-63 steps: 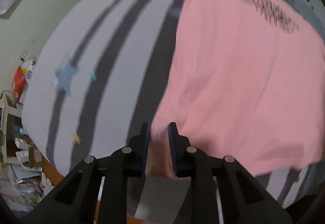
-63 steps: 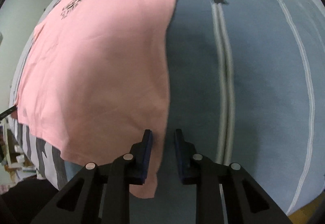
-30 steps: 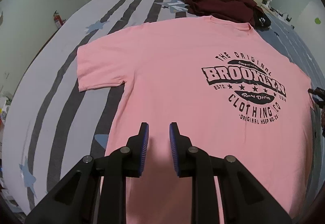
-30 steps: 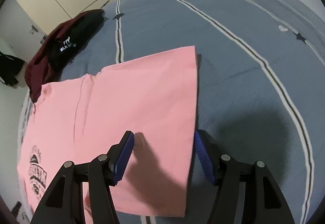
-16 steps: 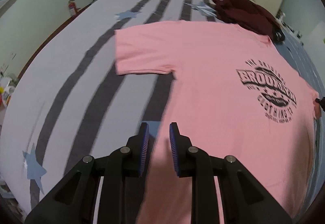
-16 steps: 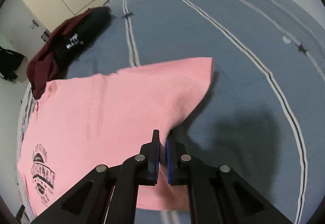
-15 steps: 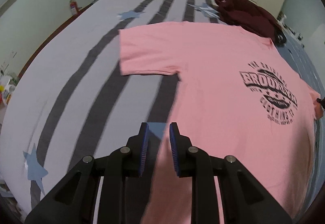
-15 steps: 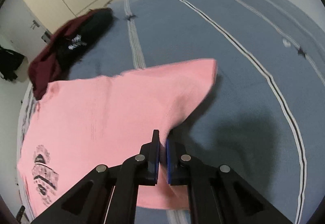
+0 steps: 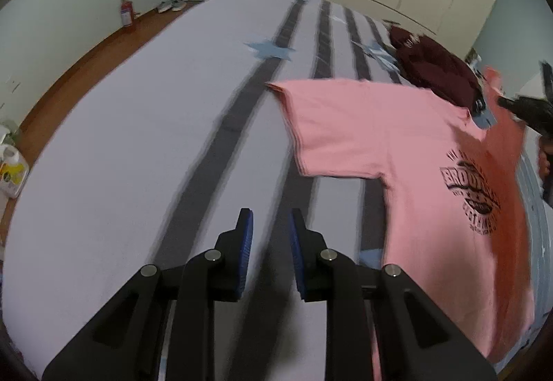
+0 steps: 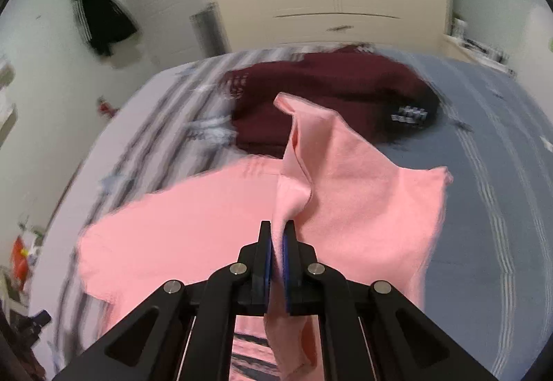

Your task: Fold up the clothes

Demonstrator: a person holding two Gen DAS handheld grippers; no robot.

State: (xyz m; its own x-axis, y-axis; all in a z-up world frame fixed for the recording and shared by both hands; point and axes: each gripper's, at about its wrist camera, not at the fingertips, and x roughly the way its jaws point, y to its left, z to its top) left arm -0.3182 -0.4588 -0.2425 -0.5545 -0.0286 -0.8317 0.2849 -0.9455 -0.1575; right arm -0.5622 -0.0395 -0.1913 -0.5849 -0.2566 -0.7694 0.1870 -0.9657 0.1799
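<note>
Pink cotton T-shirt (image 10: 214, 225) hangs limp and light; your right gripper (image 10: 276, 239) pinches its sleeve (image 10: 331, 166), left gripper (image 9: 271, 235) slack, jaws empty.

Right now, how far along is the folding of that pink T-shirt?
Barely begun. Done: the pink T-shirt lies spread on the bed. In hand: the right gripper is shut on its sleeve side, lifting it over the body. The left gripper hangs open over bare bedding, holding nothing. Left: every fold, and the maroon garment.
</note>
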